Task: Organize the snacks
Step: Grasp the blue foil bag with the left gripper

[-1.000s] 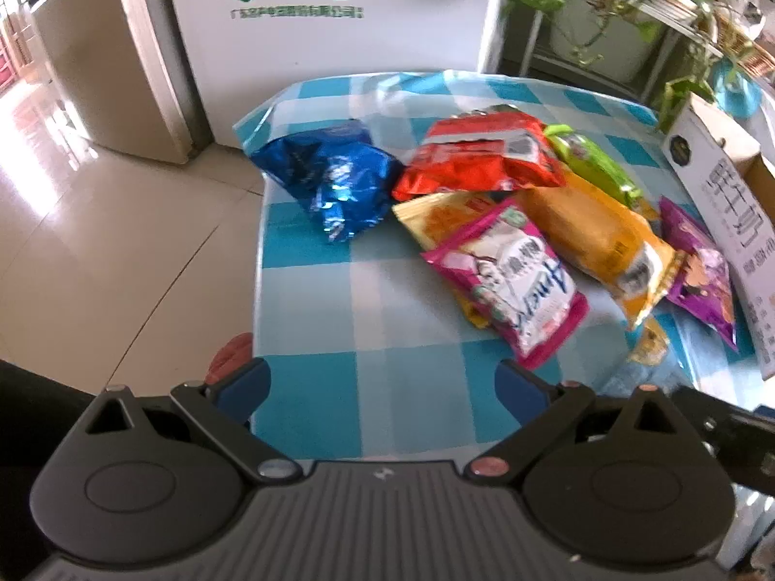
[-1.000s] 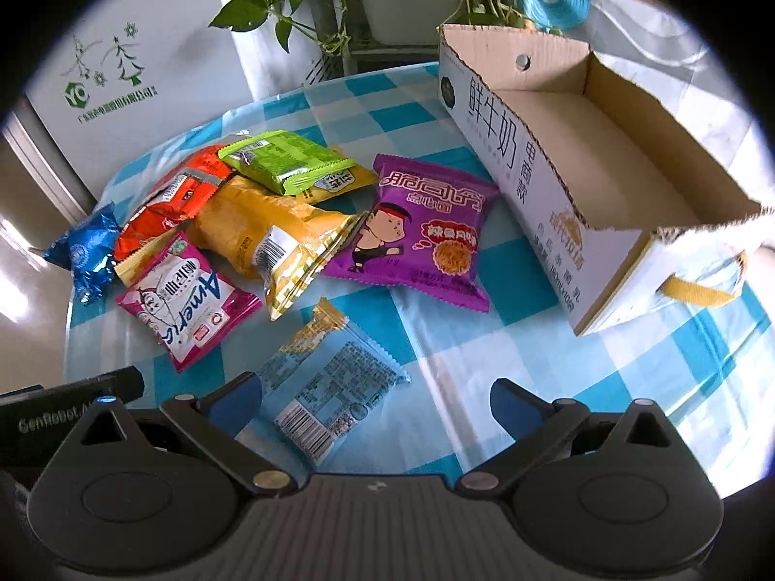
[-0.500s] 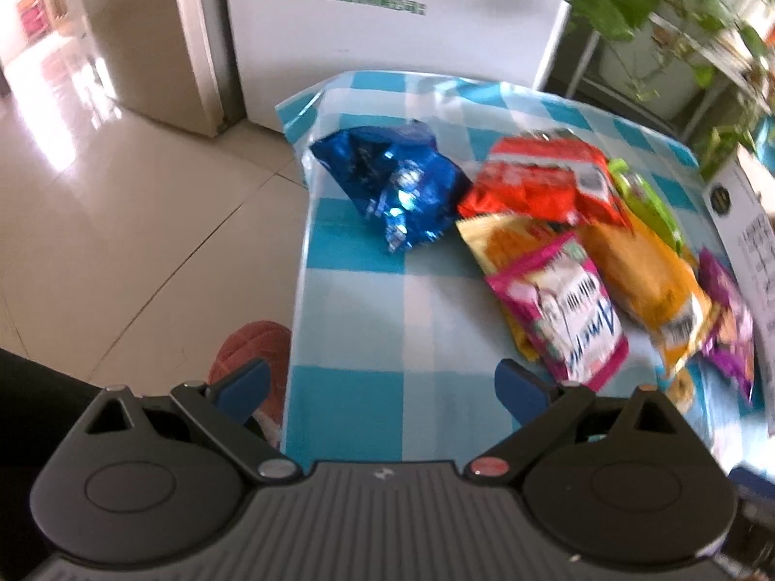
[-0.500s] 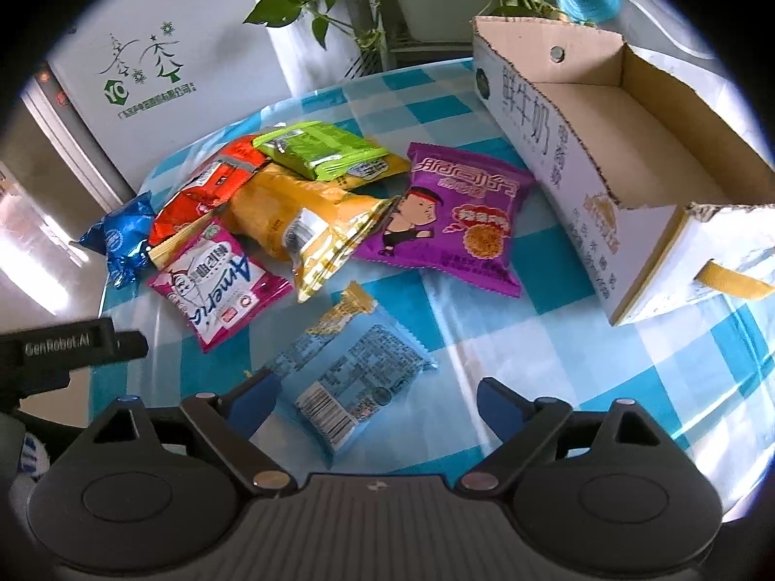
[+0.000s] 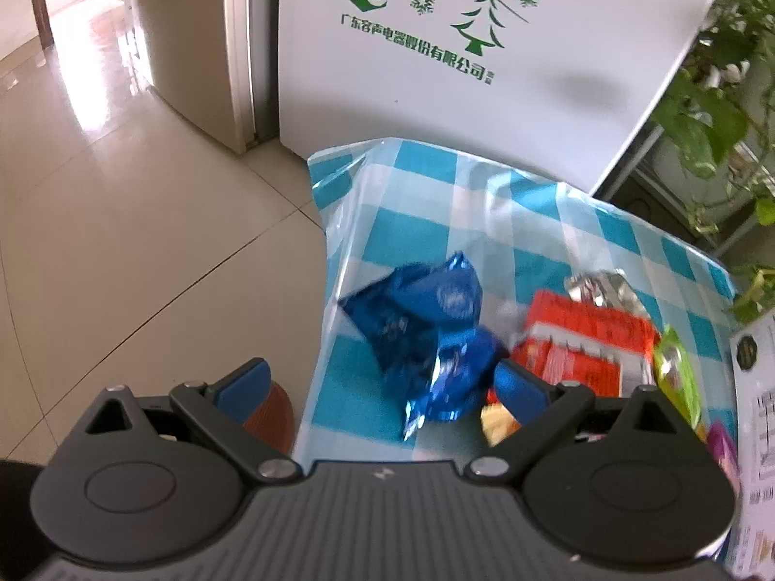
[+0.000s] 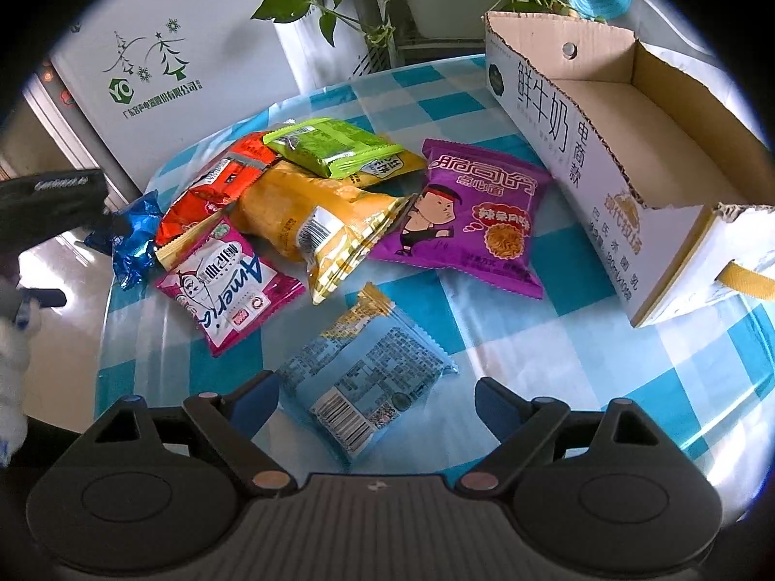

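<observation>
Several snack packets lie on the blue-checked table. A crumpled blue foil packet sits at the table's left edge, and my left gripper hangs open over it with the packet between its fingers, untouched. A red packet and a green one lie to its right. My right gripper is open around a light-blue packet, pads clear of it. Beyond lie pink, yellow and purple packets. An open cardboard box stands at the right.
A white appliance stands right behind the table, with potted plants beside it. Tiled floor drops away on the left. A red-brown round object sits below the table's left edge.
My left gripper has travelled to the table's left end, and the blue foil packet now lies between its fingers. The right gripper's jaws have narrowed a little around the light-blue packet.
</observation>
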Action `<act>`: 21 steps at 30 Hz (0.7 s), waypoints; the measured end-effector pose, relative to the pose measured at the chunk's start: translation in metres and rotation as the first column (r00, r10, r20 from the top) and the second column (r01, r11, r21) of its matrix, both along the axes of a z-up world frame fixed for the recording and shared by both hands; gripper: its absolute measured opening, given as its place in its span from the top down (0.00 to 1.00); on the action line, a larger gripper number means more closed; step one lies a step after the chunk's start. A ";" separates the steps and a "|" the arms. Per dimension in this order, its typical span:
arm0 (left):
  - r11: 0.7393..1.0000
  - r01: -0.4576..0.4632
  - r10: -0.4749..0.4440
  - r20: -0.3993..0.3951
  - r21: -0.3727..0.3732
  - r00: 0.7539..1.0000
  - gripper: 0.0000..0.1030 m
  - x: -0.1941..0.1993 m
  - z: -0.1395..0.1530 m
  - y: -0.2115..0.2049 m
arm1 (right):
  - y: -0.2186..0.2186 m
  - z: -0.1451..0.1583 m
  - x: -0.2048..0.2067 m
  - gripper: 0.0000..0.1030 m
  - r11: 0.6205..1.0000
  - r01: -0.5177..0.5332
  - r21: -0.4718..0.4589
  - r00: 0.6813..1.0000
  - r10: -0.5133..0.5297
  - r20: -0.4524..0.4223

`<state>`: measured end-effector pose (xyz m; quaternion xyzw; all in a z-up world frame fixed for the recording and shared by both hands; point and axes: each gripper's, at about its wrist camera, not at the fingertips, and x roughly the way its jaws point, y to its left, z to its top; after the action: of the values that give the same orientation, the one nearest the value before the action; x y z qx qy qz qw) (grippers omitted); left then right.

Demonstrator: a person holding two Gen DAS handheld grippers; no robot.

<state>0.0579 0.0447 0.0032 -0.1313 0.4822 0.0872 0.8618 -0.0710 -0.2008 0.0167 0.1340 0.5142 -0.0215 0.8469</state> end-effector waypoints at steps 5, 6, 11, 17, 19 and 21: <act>1.000 -0.018 0.018 -0.009 0.007 1.000 0.05 0.022 -0.005 -0.004 | -0.001 -0.001 0.001 0.10 1.000 0.006 0.025 1.000 -0.006 -0.007; 1.000 -0.027 0.027 -0.012 0.008 1.000 0.05 0.025 -0.008 -0.004 | -0.001 -0.002 0.001 0.10 1.000 0.007 0.028 1.000 -0.007 -0.009; 0.998 -0.059 0.059 -0.025 0.004 0.998 0.05 0.037 -0.018 -0.001 | -0.001 -0.005 0.002 0.10 0.999 0.019 0.049 1.000 -0.017 -0.023; 0.998 -0.063 0.063 -0.029 0.007 0.998 0.05 0.040 -0.033 -0.004 | -0.002 -0.010 0.005 0.09 0.998 0.037 0.049 0.998 -0.034 -0.044; 0.998 -0.059 0.059 -0.019 0.012 0.998 0.07 0.038 -0.035 -0.005 | -0.001 -0.012 0.005 0.07 0.998 0.035 0.050 0.998 -0.033 -0.045; 0.999 -0.045 0.045 0.005 -0.010 0.999 0.17 0.034 -0.034 -0.006 | 0.000 -0.012 0.005 0.07 0.999 0.031 0.045 0.999 -0.029 -0.042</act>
<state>0.0921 0.0392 -0.0305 -0.1466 0.4771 0.1040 0.8603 -0.0657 -0.2005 0.0043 0.1605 0.5299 -0.0253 0.8323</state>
